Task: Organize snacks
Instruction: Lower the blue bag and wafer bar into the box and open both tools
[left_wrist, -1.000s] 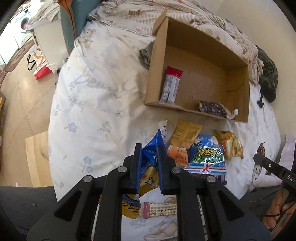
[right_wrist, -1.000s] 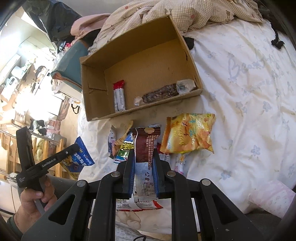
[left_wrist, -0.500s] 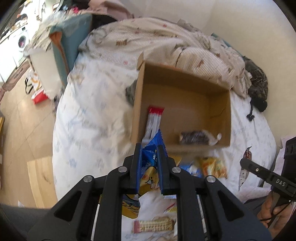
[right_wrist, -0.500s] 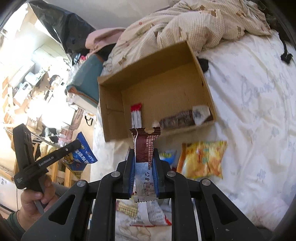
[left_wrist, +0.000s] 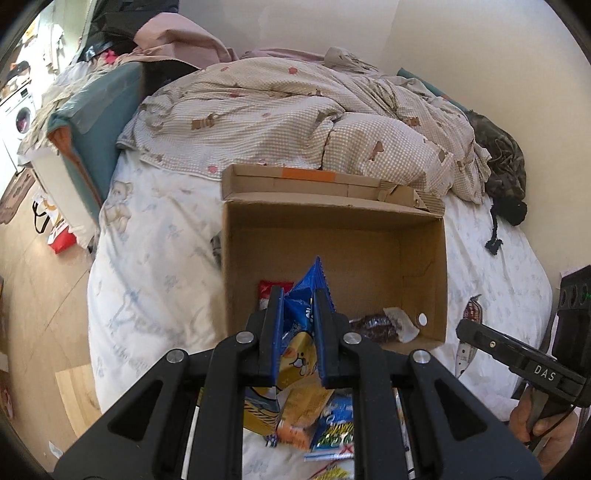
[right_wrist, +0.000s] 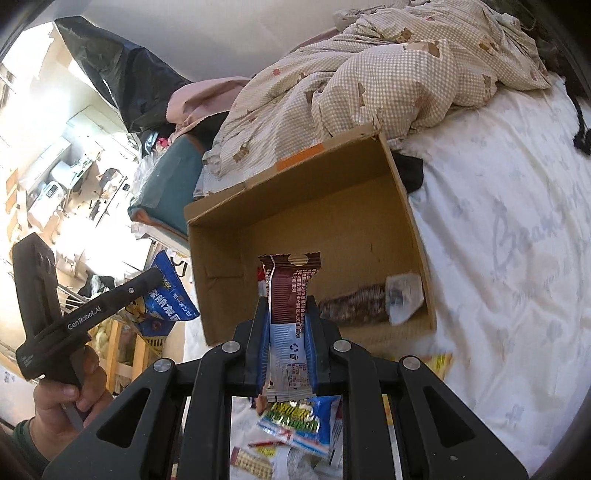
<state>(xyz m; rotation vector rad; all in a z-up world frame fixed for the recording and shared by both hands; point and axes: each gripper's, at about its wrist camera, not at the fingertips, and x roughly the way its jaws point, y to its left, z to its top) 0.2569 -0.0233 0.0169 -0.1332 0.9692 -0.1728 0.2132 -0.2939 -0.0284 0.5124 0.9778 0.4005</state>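
Cardboard box (left_wrist: 424, 258): open, set on the white bedsheet (left_wrist: 155, 258) at frame centre. A dark snack bar (left_wrist: 373, 326) and a red-topped packet (left_wrist: 269, 290) are seen on its floor.
Left gripper (left_wrist: 299, 310): fingers clamped on a blue snack bag (left_wrist: 299, 317), lower centre.
Right gripper (right_wrist: 288, 321): fingers clamped on a brown-and-white wrapper (right_wrist: 288, 291), held upright before the box.
Loose snacks (right_wrist: 295, 417): scattered at the lower edge.

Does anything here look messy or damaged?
Yes. The box has a torn, bent back flap, and the dark snack inside lies askew in its front corner. Loose packets lie scattered on the bed.
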